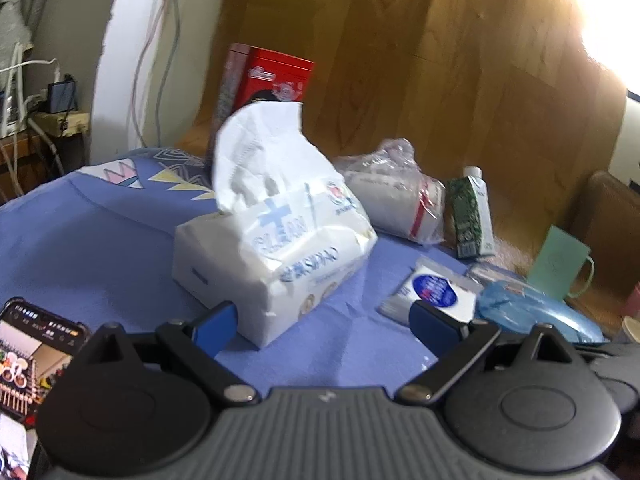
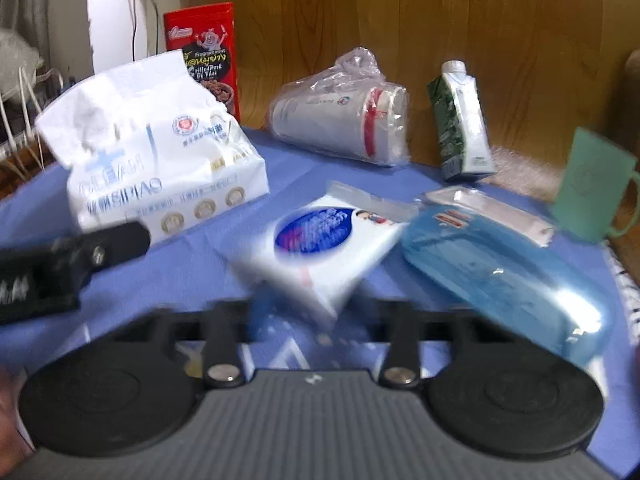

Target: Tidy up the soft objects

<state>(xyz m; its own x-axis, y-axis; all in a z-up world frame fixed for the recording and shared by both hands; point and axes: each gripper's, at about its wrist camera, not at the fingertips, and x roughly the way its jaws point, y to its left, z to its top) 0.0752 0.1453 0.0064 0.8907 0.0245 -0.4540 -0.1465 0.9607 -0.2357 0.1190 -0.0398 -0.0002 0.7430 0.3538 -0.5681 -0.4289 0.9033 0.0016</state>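
Right wrist view, nearest: right gripper [image 2: 316,320] is blurred; its jaws read as closed on the near corner of the small tissue pack [image 2: 326,248].
Small pack, lie: it runs from the jaws away and to the right, lifted corner towards the camera, on the blue cloth [image 2: 168,280].
Left wrist view, nearest: left gripper [image 1: 322,320] has its jaws wide apart, holding nothing.
Left fingertip [image 1: 216,326]: just beside the near corner of the large tissue pack [image 1: 280,240].
Large pack, lie: straight ahead of the left jaws, long axis slanting from near left to far right, loose tissue standing up.
Nearer hand: left for the large pack, right for the small, by my judgement.
Behind: bagged cups [image 2: 344,120], carton [image 2: 462,124].
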